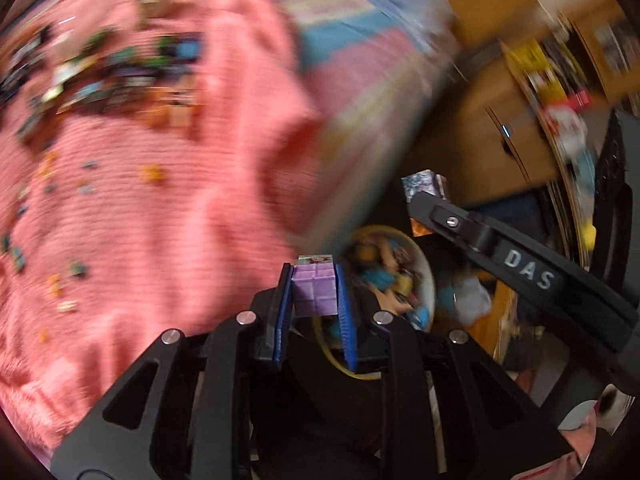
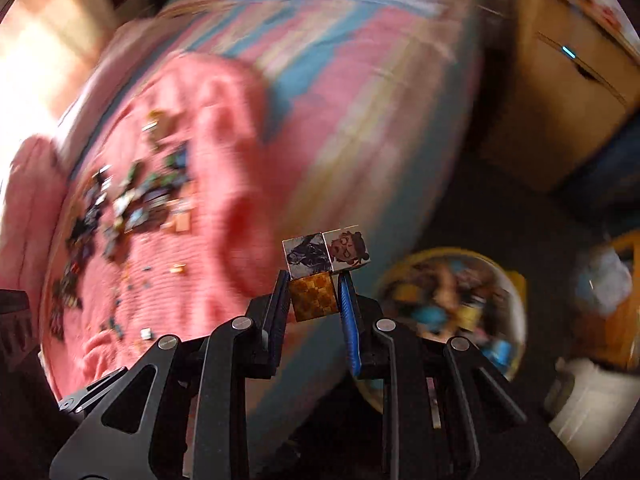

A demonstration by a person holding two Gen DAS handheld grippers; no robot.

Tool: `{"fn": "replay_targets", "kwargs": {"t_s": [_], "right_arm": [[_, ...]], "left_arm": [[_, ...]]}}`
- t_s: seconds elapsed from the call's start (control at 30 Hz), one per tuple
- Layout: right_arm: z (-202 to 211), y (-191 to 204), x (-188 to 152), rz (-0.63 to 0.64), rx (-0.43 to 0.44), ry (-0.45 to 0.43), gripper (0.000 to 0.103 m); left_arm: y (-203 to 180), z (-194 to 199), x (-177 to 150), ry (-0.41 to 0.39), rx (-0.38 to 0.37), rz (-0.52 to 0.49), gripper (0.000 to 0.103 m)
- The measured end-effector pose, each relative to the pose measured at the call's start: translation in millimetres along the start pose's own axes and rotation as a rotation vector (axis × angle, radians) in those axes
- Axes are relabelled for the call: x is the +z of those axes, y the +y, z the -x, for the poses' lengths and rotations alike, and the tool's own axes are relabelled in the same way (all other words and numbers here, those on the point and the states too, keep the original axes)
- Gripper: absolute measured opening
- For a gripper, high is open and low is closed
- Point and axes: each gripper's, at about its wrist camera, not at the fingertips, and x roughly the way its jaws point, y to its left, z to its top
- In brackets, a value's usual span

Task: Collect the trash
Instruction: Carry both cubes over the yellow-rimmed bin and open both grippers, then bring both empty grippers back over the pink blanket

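A purple cube [image 1: 314, 290] sits clamped between the blue-padded fingers of the left gripper [image 1: 314, 300], held in the air just past the edge of the bed. In the right wrist view, a picture cube [image 2: 322, 276], brown and checkered on its lower face with cartoon prints on its upper faces, is gripped the same way by the right gripper [image 2: 316, 300], its jaws closed against both sides of it. The right gripper's black arm, marked "DAS", also shows at the right of the left wrist view, with the picture cube at its tip.

Below both cubes, on the dark floor beside the bed, stands a round yellow-rimmed bin [image 2: 516, 288] already holding a blurred mix of coloured items. The bed carries a pink knitted blanket [image 1: 160, 200], and a scatter of small coloured pieces [image 2: 132, 200] lies on it toward the far side. A striped bedspread [image 2: 340, 100] covers the rest of the bed. A wooden cabinet [image 2: 560, 92] stands beyond the bed's corner.
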Motion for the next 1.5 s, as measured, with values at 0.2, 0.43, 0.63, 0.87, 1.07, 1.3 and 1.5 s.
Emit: {"fn": "replay_targets", "kwargs": {"t_s": [0.2, 0.43, 0.63, 0.87, 1.07, 1.3, 1.5], "right_arm": [[-12.0, -79.7, -20.3, -0.149, -0.085, 0.064, 0.023], [-29.8, -134.2, -39.3, -0.232, -0.151, 0.134, 0.023], [-43.1, -153.9, -42.0, -0.273, -0.164, 0.162, 0.023], [-56.0, -153.9, -40.2, -0.290, -0.176, 0.203, 0.025], [-56.8, -149.2, -41.5, -0.295, -0.187, 0.213, 0.026], [-42.9, -123.4, -20.6, -0.272, -0.155, 0.150, 0.026], [-40.0, -54.5, 8.1, -0.143, -0.080, 0.109, 0.026]], "left_arm": [[-64.8, -53.3, -8.3, 0.124, -0.023, -0.160, 0.021], [-96.1, -113.4, -21.8, 0.254, -0.022, -0.220, 0.021], [-102.1, -140.2, -22.7, 0.300, -0.009, -0.226, 0.021], [-89.4, -156.4, -21.6, 0.336, -0.024, -0.150, 0.025], [-81.0, -151.8, -23.7, 0.337, -0.033, -0.134, 0.036], [-63.3, -119.2, -9.6, 0.259, -0.061, -0.094, 0.036], [-27.2, -70.1, 10.5, 0.131, -0.038, -0.016, 0.036]]}}
